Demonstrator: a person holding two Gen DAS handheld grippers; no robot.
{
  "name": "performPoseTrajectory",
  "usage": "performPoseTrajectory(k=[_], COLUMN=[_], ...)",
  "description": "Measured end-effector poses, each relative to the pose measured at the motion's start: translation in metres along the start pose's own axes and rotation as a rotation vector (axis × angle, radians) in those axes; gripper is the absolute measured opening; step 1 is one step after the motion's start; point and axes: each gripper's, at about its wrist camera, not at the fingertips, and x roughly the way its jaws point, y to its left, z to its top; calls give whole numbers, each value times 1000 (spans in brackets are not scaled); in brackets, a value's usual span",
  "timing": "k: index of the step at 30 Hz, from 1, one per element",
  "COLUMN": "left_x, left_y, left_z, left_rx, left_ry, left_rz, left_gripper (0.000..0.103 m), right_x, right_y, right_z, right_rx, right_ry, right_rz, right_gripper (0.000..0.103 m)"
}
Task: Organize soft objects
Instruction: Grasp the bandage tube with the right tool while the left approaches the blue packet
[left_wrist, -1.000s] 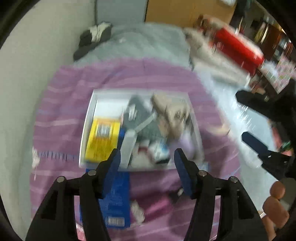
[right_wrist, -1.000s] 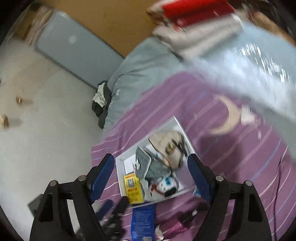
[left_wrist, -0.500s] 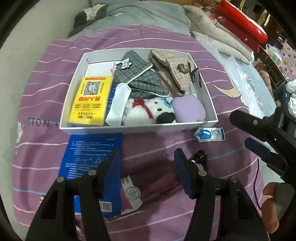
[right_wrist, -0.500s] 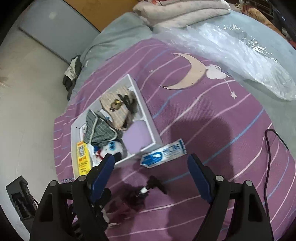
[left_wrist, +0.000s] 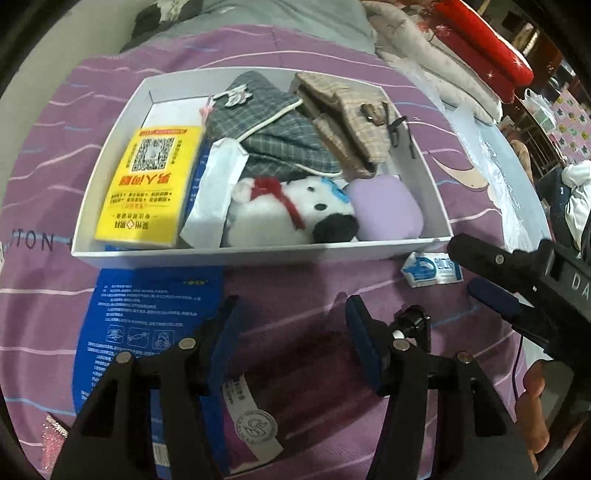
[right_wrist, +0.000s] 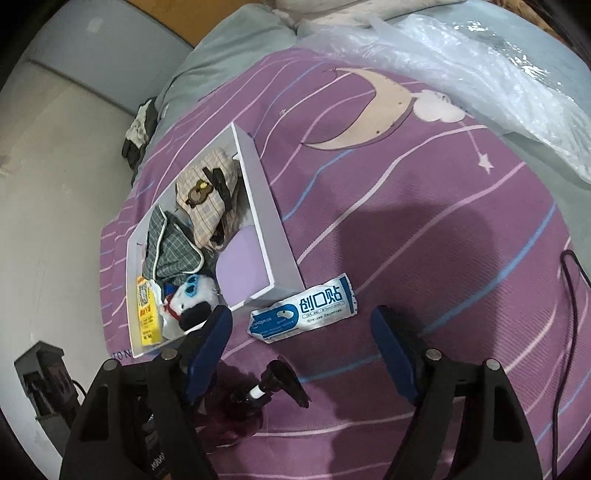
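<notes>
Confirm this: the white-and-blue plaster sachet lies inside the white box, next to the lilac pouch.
Wrong in one respect: the plaster sachet lies outside the white box, on the purple bedspread by its corner. The lilac pouch is inside. The right wrist view shows it.

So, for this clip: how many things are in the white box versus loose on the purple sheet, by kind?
In the white box:
Plaid pouches: 2 (grey, beige)
Plush toy: 1
Lilac pad: 1
Yellow packet: 1
White packet: 1
On the sheet:
Blue packet: 1
Plaster sachet: 1
Maroon umbrella: 1
Total: 9
</notes>
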Motion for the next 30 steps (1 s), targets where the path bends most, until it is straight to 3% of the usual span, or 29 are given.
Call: performPoseTrajectory(k=[9, 11, 17, 22, 30], left_x=[3, 3, 5, 6, 1], left_y=[2, 1, -2, -1, 2], left_z=[0, 0, 1, 1, 1], left_rx=[-4, 0, 1, -5, -18], left_ry=[1, 0, -2, 1, -1], left_rz=[9, 11, 14, 7, -22], left_gripper=[59, 59, 59, 59, 59], right_x=[26, 30, 36, 32, 11], right_y=[12, 15, 21, 23, 21], right_z=[-7, -8, -11, -12, -10], right_rx=[-127, -139, -167, -163, -139], right_ry=[-6, -5, -12, 1, -29], right_rz=[-81, -101, -144, -87, -12], right_gripper=[63, 51, 33, 18, 12])
